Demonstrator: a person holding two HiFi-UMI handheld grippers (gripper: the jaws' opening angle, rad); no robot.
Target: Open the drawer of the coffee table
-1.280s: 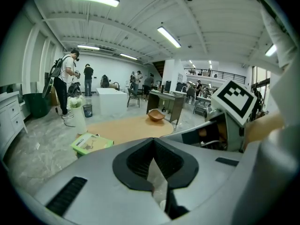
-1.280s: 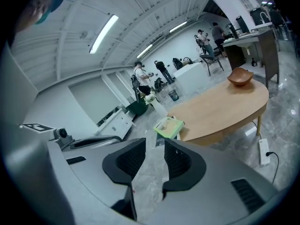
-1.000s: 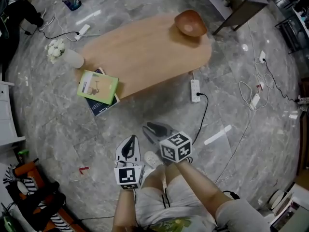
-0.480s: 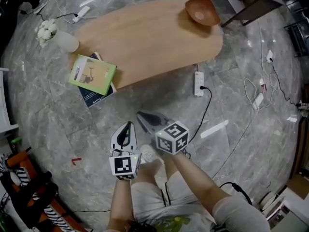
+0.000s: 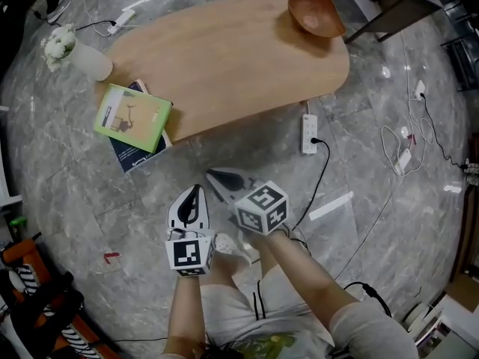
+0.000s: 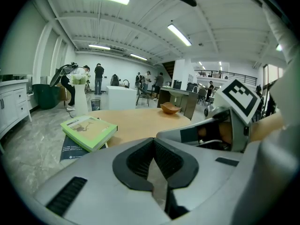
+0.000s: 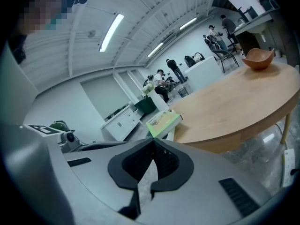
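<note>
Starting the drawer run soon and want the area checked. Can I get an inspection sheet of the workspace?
Surface: wooden table, top mostly bare.
Job's things: drawer not visible in any view.
Clutter: bowl at far right end; green book on dark book at near-left edge; vase by left end.
Grippers: left gripper and right gripper shut, empty, above floor short of table.
Cables: power strip, cable plugged in, on floor by table; loose cables at right.
Surroundings: people in the background.

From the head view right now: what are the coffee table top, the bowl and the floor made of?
Coffee table top: light wood or veneer by the look, matte; even tan tone, no glare.
Bowl: probably darker reddish wood, smooth; could be moulded.
Floor: grey veined stone or stone-look tile, polished; it mirrors ceiling lights.
</note>
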